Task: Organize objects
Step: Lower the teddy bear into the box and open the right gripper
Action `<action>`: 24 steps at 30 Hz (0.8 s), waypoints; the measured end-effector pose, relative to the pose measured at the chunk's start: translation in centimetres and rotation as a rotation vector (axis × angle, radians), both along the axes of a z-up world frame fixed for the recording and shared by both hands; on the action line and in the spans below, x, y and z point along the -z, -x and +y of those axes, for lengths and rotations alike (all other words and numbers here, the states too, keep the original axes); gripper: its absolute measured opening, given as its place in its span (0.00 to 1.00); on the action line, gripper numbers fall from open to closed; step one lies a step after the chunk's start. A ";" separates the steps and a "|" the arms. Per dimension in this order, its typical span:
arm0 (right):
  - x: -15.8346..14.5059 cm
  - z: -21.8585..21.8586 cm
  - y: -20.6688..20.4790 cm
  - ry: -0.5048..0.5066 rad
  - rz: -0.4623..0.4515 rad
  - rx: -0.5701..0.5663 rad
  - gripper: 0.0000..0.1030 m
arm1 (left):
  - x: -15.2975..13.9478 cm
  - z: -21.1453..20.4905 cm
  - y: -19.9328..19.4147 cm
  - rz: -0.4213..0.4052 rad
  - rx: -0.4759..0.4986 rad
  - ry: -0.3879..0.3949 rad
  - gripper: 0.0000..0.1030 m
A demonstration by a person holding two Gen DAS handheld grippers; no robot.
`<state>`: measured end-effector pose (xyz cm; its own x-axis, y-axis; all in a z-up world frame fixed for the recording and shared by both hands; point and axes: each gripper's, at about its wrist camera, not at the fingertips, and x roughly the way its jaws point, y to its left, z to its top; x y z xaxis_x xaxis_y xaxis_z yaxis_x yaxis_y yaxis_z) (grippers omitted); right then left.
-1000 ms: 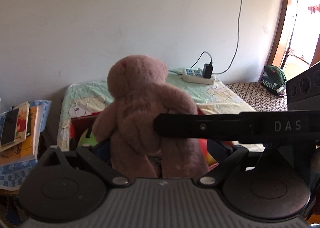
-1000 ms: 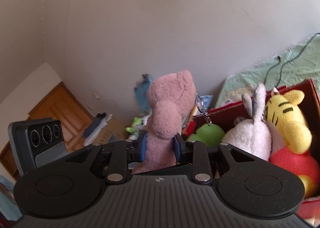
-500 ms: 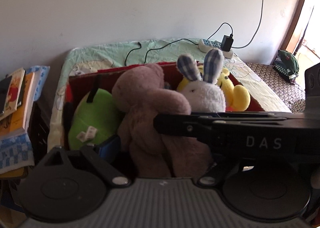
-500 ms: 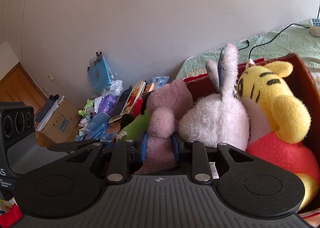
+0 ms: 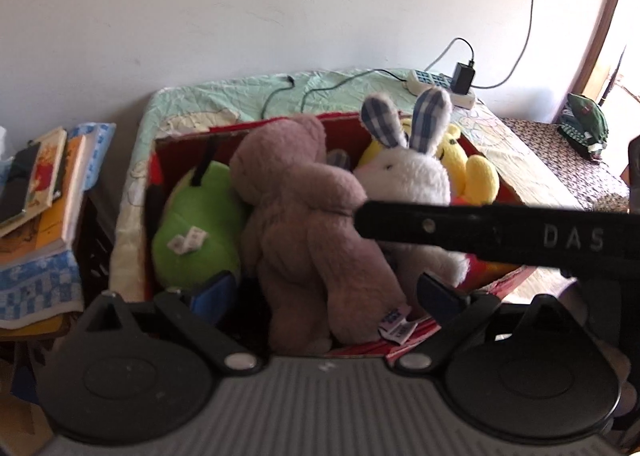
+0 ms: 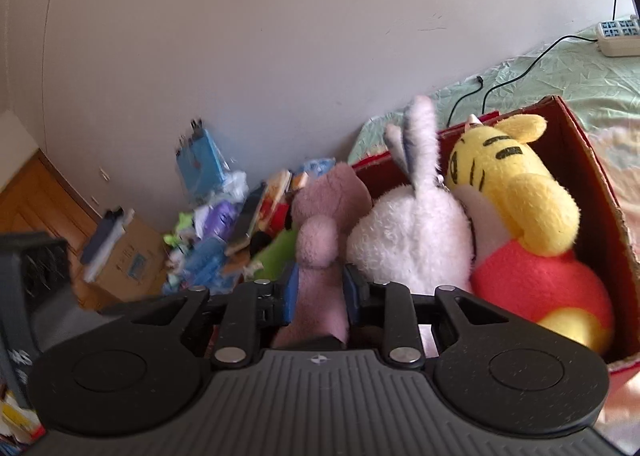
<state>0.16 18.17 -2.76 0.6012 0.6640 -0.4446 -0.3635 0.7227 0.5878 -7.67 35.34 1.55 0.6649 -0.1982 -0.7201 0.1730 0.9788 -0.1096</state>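
Note:
A pink-brown teddy bear [image 5: 304, 224] stands in a red cardboard box [image 5: 256, 124] on the bed. It is wedged between a green plush [image 5: 196, 224] and a white rabbit [image 5: 404, 176], with a yellow tiger plush [image 5: 476, 176] behind the rabbit. My right gripper [image 6: 320, 294] is shut on the bear's [image 6: 320, 216] lower body. The rabbit [image 6: 412, 240] and tiger [image 6: 516, 192] sit just right of it inside the box [image 6: 576, 136]. My left gripper [image 5: 326, 292] is open, its fingers wide on either side of the bear without touching it. A black bar marked DAS [image 5: 500, 234] crosses in front of the rabbit.
The box rests on a green sheet [image 5: 224, 100] with a power strip [image 5: 440, 86] and cables near the wall. Stacked books [image 5: 40, 192] lie left of the bed. A cardboard carton [image 6: 128, 252] and loose clutter cover the floor. A green object [image 5: 584, 124] sits at the right.
The bear has come down from in front of the wall into the red box, between the green plush and the rabbit. Both grippers dropped with it; the right one stays clamped.

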 end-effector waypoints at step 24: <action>-4.0 -6.2 4.4 0.295 -0.072 0.242 0.27 | -3.2 -8.4 1.5 0.059 -0.139 -0.168 0.96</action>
